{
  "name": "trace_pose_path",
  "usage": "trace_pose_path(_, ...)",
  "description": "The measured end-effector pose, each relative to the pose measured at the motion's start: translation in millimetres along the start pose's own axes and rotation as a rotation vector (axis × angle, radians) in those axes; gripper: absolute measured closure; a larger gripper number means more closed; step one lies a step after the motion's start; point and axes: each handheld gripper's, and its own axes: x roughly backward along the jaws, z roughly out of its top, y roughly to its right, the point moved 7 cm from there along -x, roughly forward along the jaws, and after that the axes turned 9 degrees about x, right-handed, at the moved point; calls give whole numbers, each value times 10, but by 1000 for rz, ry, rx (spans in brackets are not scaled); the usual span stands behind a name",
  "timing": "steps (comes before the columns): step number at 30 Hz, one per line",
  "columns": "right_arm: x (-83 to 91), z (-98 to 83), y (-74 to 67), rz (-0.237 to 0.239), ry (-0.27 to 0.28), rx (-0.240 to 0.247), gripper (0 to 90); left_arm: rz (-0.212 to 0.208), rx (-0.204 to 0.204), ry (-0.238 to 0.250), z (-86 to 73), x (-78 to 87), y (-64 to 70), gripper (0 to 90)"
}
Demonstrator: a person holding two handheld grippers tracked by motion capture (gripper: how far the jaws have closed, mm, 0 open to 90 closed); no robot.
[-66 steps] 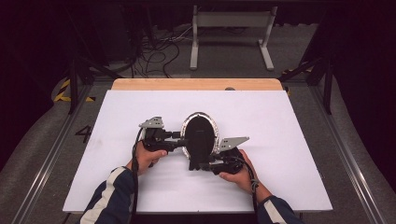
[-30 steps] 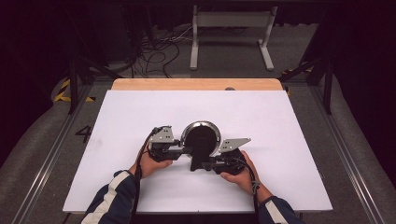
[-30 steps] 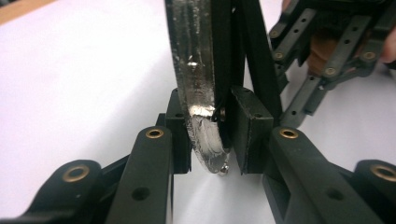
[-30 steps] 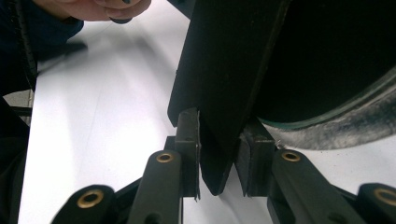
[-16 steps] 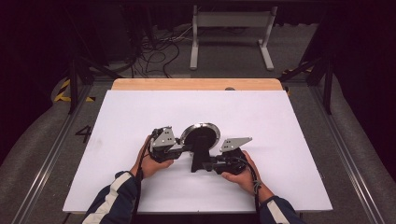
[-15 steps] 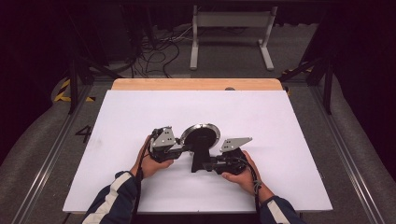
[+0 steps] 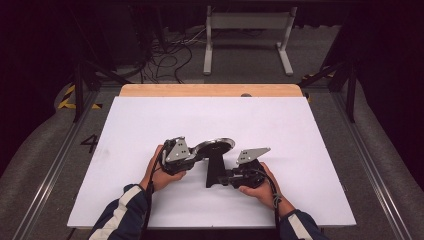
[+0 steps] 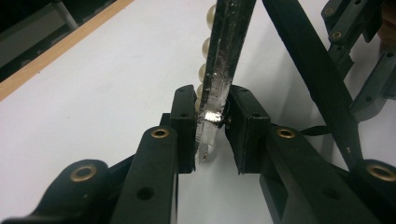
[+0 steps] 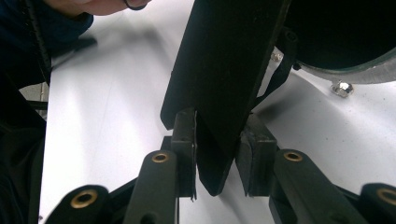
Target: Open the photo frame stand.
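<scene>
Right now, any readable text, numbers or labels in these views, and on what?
"4": dark numeral on the grey floor, left of the white table top.
No print can be made out on the round silver-rimmed mirror, its black stand strut, or either gripper.

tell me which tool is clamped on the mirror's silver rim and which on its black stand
The left tool grips the round mirror by its shiny pearl-edged rim; the right tool clamps the flat black stand leg.
</scene>
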Motion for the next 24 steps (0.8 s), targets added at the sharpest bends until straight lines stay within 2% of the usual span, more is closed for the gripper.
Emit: trace_pose_path(24, 23, -65, -71, 1, -35, 24, 730, 53, -70, -8, -20, -7, 36, 734)
